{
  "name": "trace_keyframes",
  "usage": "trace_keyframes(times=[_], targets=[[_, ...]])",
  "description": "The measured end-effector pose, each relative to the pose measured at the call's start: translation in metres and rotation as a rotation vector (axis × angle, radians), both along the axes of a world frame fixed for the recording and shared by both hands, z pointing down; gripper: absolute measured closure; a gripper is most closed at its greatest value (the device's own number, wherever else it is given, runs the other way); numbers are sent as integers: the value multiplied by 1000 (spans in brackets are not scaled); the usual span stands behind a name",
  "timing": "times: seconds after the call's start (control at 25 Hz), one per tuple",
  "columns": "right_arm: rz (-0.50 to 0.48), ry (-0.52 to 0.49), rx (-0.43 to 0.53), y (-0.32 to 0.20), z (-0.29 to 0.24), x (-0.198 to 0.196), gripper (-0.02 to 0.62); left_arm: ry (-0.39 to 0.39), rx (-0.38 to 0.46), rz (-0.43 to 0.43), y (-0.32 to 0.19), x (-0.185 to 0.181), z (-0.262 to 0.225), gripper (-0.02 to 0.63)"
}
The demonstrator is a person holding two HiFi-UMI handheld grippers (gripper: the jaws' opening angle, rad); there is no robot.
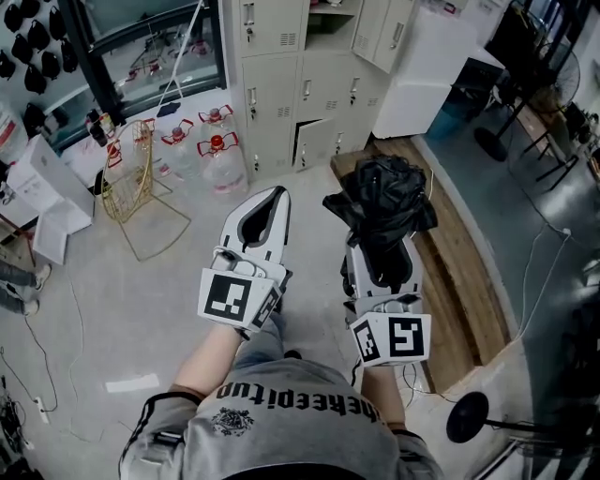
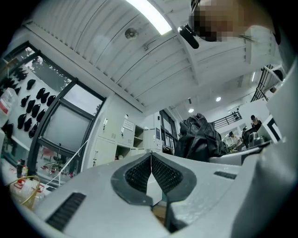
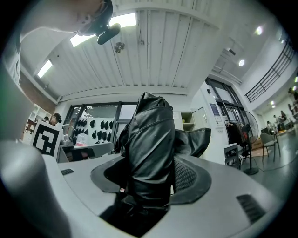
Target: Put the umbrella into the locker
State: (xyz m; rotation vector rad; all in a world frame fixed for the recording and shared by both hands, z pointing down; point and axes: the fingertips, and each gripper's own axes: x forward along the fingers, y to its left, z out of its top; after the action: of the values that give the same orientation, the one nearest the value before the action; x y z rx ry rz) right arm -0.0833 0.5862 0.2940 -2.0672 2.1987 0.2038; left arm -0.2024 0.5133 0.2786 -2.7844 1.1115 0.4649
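Note:
A black folded umbrella [image 1: 382, 202] stands up out of my right gripper [image 1: 382, 251], which is shut on it; in the right gripper view the umbrella [image 3: 150, 153] fills the gap between the jaws. My left gripper [image 1: 263, 208] is beside it to the left, shut with nothing held, its pads [image 2: 139, 174] touching at the tips. The umbrella [image 2: 201, 138] also shows in the left gripper view, to the right. The beige lockers [image 1: 305, 75] stand ahead at the top of the head view, one upper compartment [image 1: 330, 23] open and one lower door [image 1: 314, 142] ajar.
A wooden platform [image 1: 450, 272] runs along the right. Water jugs [image 1: 217, 155] and a gold wire rack [image 1: 129, 173] stand left of the lockers. A white cabinet [image 1: 422, 70] is right of them. A fan base [image 1: 467, 417] lies on the floor at lower right.

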Motion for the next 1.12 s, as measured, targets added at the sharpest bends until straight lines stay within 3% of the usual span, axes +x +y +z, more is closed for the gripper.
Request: trace_keyframes(times=[0.52,1.12], targets=[[71,-8,15,-124,-12,36,333,41,22,41,-131,30,-16,600],[99,-20,10,-259,-9,35,333,27,33,62,-267,30,-16,600]])
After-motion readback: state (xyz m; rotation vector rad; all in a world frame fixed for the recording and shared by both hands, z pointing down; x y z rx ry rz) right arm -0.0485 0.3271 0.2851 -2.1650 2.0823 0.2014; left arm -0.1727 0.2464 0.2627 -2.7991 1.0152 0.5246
